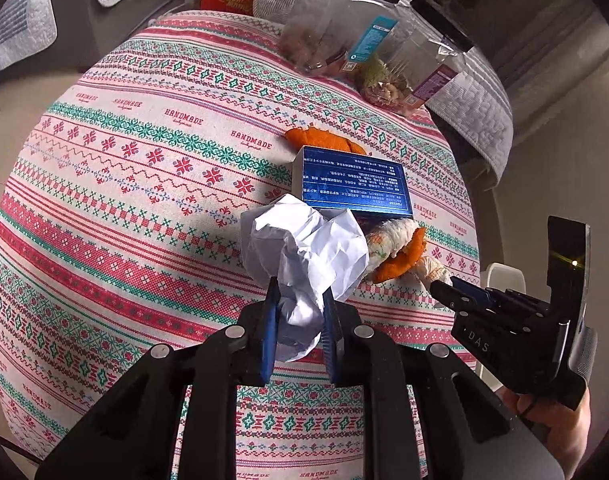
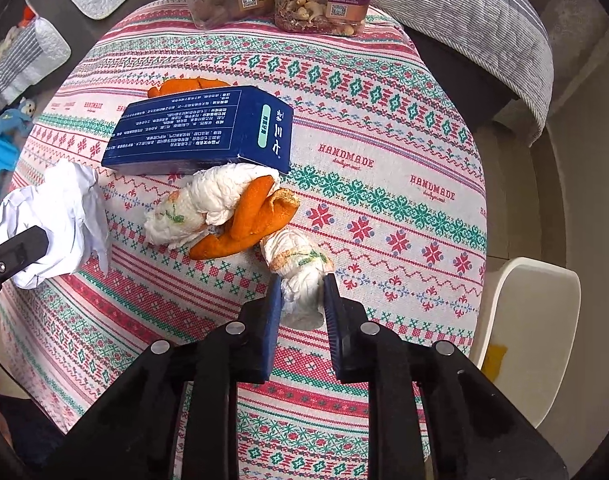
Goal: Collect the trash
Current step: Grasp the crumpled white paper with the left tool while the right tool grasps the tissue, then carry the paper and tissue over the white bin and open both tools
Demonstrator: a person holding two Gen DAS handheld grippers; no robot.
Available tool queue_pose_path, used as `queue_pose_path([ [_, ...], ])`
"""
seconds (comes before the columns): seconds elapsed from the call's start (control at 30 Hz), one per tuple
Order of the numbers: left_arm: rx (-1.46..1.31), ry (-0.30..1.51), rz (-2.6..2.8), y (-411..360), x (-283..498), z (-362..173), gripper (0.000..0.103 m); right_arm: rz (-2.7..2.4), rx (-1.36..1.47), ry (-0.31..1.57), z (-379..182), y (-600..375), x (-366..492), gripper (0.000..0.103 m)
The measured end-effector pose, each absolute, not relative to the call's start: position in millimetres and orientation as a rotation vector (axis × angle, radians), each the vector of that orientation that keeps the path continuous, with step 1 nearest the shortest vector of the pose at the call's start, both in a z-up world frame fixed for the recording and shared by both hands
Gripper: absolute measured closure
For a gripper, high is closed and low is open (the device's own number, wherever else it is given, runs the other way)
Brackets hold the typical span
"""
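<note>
Pinching crumpled white paper (image 1: 304,248) between left gripper (image 1: 300,300) fingers, right gripper (image 2: 302,286) fingers clamp a tissue wad (image 2: 300,268).

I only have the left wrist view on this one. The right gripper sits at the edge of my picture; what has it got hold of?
Observer: The right gripper is shut on a rolled tissue, pads pressing both sides of it.
Reviewer: Does that tissue touch the orange peel?
Observer: Its far end lies right beside the orange peel; contact I cannot tell.
Reviewer: What is on the blue box's side facing away from me?
Observer: The blue box has a pale green label strip there.
Reviewer: Anything off the table on the right?
Observer: A white bin beside the table's edge.
</note>
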State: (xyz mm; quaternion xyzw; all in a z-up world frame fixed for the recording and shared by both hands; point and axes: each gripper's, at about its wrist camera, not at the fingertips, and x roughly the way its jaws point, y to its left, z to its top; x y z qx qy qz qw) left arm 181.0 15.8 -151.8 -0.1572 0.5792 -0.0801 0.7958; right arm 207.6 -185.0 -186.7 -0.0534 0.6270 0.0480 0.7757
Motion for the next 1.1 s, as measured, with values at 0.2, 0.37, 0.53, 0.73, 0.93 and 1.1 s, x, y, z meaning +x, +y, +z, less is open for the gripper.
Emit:
queue_pose_path([
  [0.2, -0.340, 1.218, -0.178, 11, 175, -139, 0.084, 0.116, -0.067, 1.353, -170, -188, 198, 0.084],
  [0.37, -0.366, 1.201, -0.196, 7, 172, -130, 0.084, 0.163, 0.005, 1.354, -153, -199, 183, 0.084],
  [0.53, -0.363, 1.175, -0.203, -3, 166, -123, 0.084, 0.190, 0.041, 1.313, -130, -211, 166, 0.084],
  [0.73, -0.338, 1.121, -0.229, -25, 157, -107, 0.085, 0.210, 0.077, 1.244, -104, -227, 150, 0.084],
  [0.93, -0.284, 1.028, -0.218, -35, 142, -81, 0.085, 0.219, 0.106, 1.195, -89, -243, 135, 0.084],
  [1.1, -0.227, 0.939, -0.218, -36, 124, -45, 0.085, 0.239, 0.139, 1.125, -66, -254, 125, 0.084],
])
